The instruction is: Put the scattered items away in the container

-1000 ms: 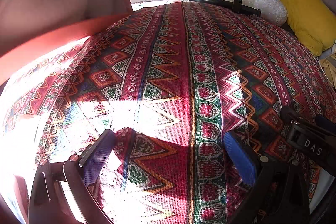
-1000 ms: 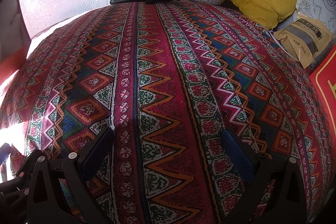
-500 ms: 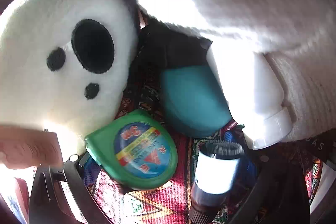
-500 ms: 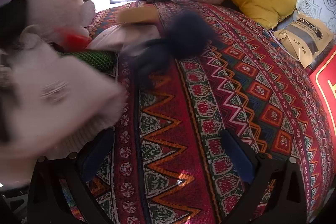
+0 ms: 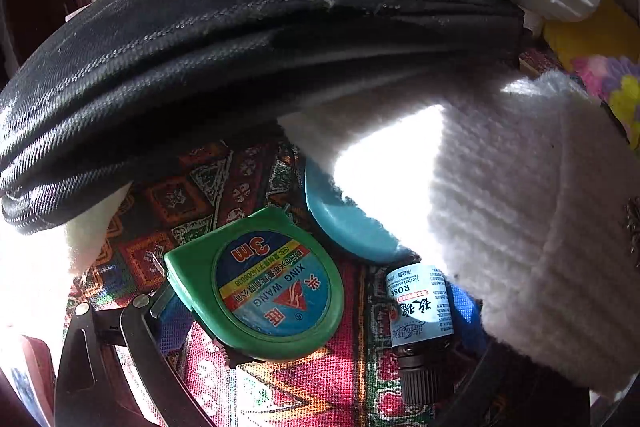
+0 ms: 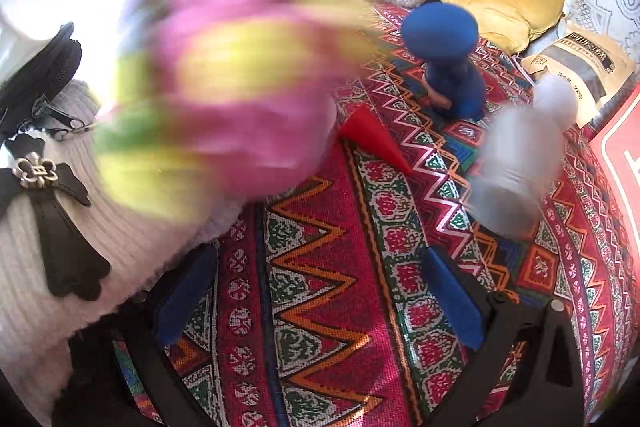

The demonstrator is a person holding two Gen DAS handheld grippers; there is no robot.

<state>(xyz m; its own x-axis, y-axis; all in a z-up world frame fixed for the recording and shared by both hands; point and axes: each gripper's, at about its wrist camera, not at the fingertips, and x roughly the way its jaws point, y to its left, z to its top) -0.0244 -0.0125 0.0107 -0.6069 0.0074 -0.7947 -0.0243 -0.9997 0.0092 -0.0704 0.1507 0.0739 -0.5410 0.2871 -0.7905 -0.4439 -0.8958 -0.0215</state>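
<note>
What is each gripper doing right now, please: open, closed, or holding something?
Left gripper: open, holding nothing; green tape measure lies between its fingers.
Right gripper: open, empty, over the patterned cloth.

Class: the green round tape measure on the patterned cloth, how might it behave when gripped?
The green round tape measure looks like hard plastic, so probably rigid. Its glossy curved rim may slip between fingers. Lying flat on the patterned cloth, it seems unlikely to roll.

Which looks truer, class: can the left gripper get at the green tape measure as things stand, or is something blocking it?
Probably yes. The green tape measure lies uncovered on the patterned cloth between the open left gripper fingers; the small bottle beside it crowds the right finger.
</note>
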